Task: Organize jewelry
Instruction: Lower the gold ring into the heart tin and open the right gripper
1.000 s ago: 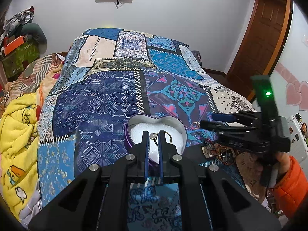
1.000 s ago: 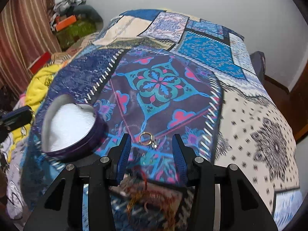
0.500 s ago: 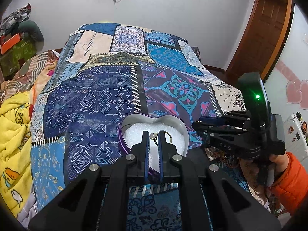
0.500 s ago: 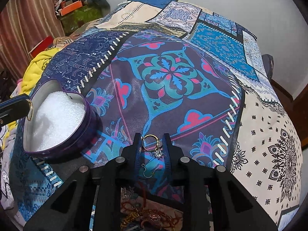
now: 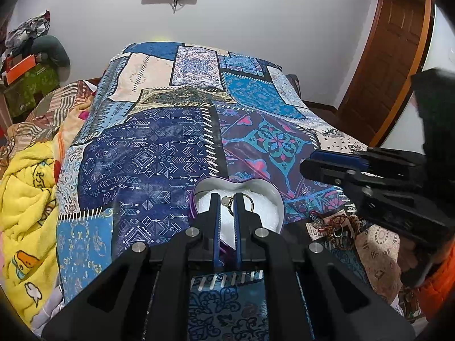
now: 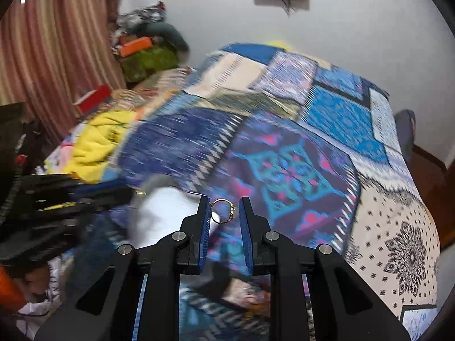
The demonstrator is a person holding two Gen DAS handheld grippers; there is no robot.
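The right gripper was pinching a gold ring between its blue pads, right at the tips, with the band standing upright across the gap. The left gripper had its jaws pressed nearly together on another ring, which stuck out on the right side of the tips, over the white foam of the heart-shaped box. In the right wrist view this box lay at about nine o'clock from the ring, close by, very blurred. In the left wrist view a tangled heap of jewelry lay on the patchwork bedspread at about three o'clock from the box, under the right gripper.

The risk, I think, was in the small hold: the ring was caught only at the tips, so a quick swing could twist it out, and it would be hard to find on such a busy pattern. The two grippers were also near each other over the box and could bump.
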